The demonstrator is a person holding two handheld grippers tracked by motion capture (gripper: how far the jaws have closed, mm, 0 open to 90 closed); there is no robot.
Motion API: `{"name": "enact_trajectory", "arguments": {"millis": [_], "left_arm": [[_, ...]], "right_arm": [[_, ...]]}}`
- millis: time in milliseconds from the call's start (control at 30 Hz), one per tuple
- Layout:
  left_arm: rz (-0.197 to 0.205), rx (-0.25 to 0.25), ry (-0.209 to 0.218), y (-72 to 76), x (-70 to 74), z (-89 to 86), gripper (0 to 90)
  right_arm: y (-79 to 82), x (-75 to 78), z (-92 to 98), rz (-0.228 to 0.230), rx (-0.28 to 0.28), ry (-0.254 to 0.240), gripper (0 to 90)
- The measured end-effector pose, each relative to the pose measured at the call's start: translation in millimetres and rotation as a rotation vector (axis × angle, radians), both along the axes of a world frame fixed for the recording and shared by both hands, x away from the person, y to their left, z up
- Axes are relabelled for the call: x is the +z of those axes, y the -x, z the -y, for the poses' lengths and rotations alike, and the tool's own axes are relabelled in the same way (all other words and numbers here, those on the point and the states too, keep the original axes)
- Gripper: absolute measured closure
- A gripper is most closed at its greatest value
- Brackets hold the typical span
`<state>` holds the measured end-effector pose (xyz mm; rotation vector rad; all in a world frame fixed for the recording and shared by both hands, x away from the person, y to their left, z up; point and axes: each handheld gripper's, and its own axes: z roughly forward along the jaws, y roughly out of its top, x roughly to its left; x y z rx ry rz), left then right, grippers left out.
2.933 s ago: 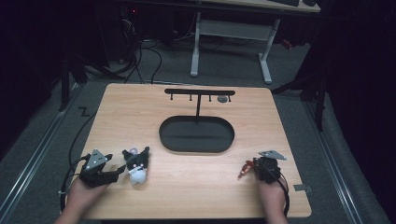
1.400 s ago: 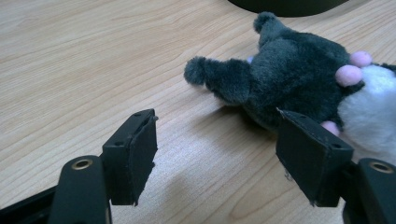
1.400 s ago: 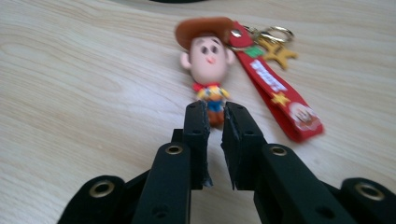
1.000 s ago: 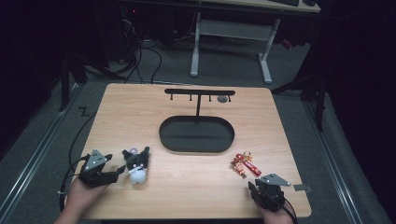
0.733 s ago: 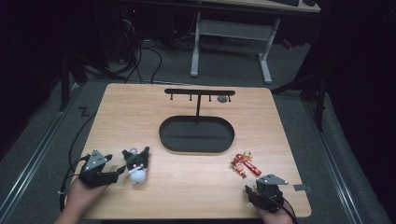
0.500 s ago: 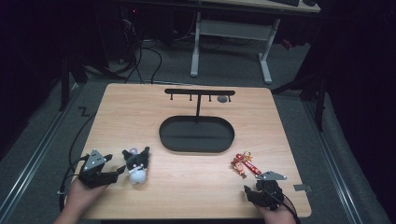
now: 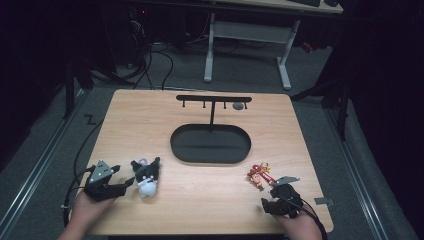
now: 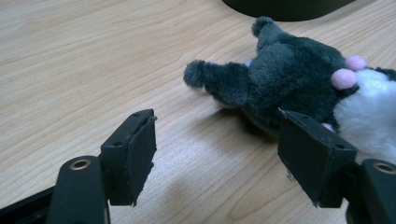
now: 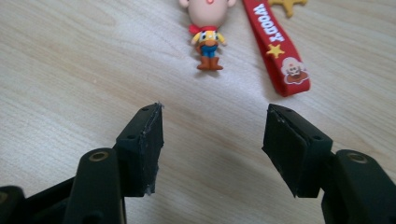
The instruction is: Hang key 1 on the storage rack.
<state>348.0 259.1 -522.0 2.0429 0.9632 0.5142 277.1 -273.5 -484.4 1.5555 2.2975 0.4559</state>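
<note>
On the table (image 7: 150, 125), the right gripper (image 7: 281, 199) is held near the front edge with its jaws spread apart; they have just been opening, and nothing is seen between them. The Woody keychain (image 7: 259, 174) is laid flat on the wood just beyond this gripper, at about 11 o'clock from it in the high view, and it is not touched.

In the right gripper view the figure (image 9: 208, 28) is found at 12 o'clock from the jaws, slightly toward the left one, and the red strap (image 9: 278, 51) is seen at about 1 o'clock. The long axis of the strap runs nearly along the pointing line of the gripper, leaning a little to the right. For a grasp across the strap, a short advance should be enough, it is judged, with a small shift to the right.

The left gripper (image 7: 103, 182) is also held open, with the plush toy (image 7: 146, 176) just beside its right jaw, at 3 o'clock. The keychain is clearly nearer to the right hand.
</note>
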Motion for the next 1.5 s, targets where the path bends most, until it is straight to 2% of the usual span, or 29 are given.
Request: {"name": "enact_trajectory", "arguments": {"millis": [300, 400, 433, 500, 633, 733, 933, 1100, 1367, 1500], "left_arm": [[0.000, -0.004, 0.001, -0.7, -0.3, 0.0, 28.1], [0.002, -0.003, 0.003, -0.8, -0.3, -0.2, 28.1], [0.002, -0.003, 0.004, -0.7, -0.3, -0.2, 28.1], [0.002, -0.004, 0.004, -0.7, -0.3, -0.1, 28.1], [-0.003, -0.008, 0.004, -0.1, 0.1, -0.2, 28.0], [-0.002, -0.008, 0.001, 0.3, -0.1, -0.2, 27.7], [-0.003, -0.009, 0.003, 0.0, 0.2, -1.0, 27.6], [-0.001, -0.008, 0.003, -0.5, -0.3, -0.2, 27.6], [-0.001, -0.008, 0.002, -0.8, -0.3, -0.5, 27.6], [-0.002, -0.011, 0.002, -0.7, 0.1, -0.9, 27.6]], "right_arm": [[-7.9, 3.7, -5.1, -0.099, 0.021, 0.030, 37.0], [-9.7, 3.9, -5.8, -0.113, 0.030, 0.042, 36.7], [-11.7, 4.5, -7.1, -0.130, 0.037, 0.058, 36.3], [-12.6, 4.4, -7.7, -0.132, 0.037, 0.054, 36.2], [-16.6, 7.9, -9.1, -0.164, 0.045, 0.067, 35.4], [-19.8, 11.1, -10.2, -0.172, 0.042, 0.062, 34.6], [-24.3, 17.4, -15.1, -0.191, 0.073, 0.090, 34.1], [-29.1, 18.8, -17.6, -0.195, 0.094, 0.092, 32.9], [-42.8, 17.2, -22.6, -0.201, 0.085, 0.072, 24.1], [-50.2, 17.2, -24.3, -0.212, 0.086, 0.059, 24.0]]}}
